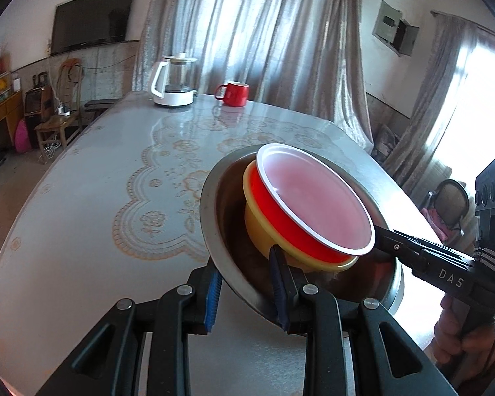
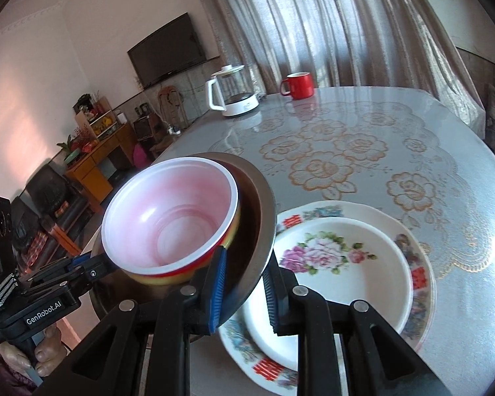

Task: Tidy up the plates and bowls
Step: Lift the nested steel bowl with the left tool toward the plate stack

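Table [image 2: 363, 125] under a lace-patterned cover, kettle [image 1: 173, 81] and mug [image 1: 233, 93] at the far end, well apart from the work. Nearer, two flowered plates [image 2: 353, 264] stacked on the table. Beside and partly over them, a steel basin [image 1: 221, 231] held tilted in the air from both sides. Inside it, a yellow bowl [image 1: 257, 227] with a red bowl [image 1: 316, 198] nested in it. Left gripper [image 1: 247, 283] clamped on the basin's near rim, one pad outside, one inside. Right gripper [image 2: 244, 290] clamped likewise on the opposite rim. Step in hand, seemingly: carrying the nested bowls in the basin toward their place, perhaps onto the plates. Next move likely called for levelling the basin so the bowls would not slide, lowering both sides together, then letting go evenly.
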Motion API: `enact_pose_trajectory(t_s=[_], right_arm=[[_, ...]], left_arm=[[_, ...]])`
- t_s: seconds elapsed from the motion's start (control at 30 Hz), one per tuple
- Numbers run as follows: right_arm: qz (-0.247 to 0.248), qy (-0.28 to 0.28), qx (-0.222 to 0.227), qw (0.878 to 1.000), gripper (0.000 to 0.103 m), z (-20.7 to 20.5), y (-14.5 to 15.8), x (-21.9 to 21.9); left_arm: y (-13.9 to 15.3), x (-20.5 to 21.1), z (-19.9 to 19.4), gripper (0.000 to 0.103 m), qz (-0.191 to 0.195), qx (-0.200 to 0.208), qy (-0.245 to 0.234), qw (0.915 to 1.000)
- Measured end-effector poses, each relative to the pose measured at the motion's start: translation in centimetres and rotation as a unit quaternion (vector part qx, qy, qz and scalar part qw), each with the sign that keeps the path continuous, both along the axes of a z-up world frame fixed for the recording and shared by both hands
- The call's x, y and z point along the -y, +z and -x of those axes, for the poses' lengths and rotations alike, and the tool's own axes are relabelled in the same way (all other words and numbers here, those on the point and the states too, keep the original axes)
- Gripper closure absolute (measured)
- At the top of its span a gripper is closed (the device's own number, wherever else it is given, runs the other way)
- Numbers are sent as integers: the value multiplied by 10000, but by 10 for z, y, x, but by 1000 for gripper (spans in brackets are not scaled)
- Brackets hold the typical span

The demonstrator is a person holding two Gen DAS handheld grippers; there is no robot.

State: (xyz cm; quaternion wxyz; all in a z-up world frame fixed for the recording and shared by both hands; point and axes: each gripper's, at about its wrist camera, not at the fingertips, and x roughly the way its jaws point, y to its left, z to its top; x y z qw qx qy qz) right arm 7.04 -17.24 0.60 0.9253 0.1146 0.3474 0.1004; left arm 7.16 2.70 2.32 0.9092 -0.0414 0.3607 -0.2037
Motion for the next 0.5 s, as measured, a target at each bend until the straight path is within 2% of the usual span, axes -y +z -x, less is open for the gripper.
enact_pose_trajectory(t_s=[0.5], right_arm=[[-73, -824, -68, 9965, 82, 23, -5, 64]], left_arm=[[-5, 68, -11, 74, -61, -228, -700, 9973]])
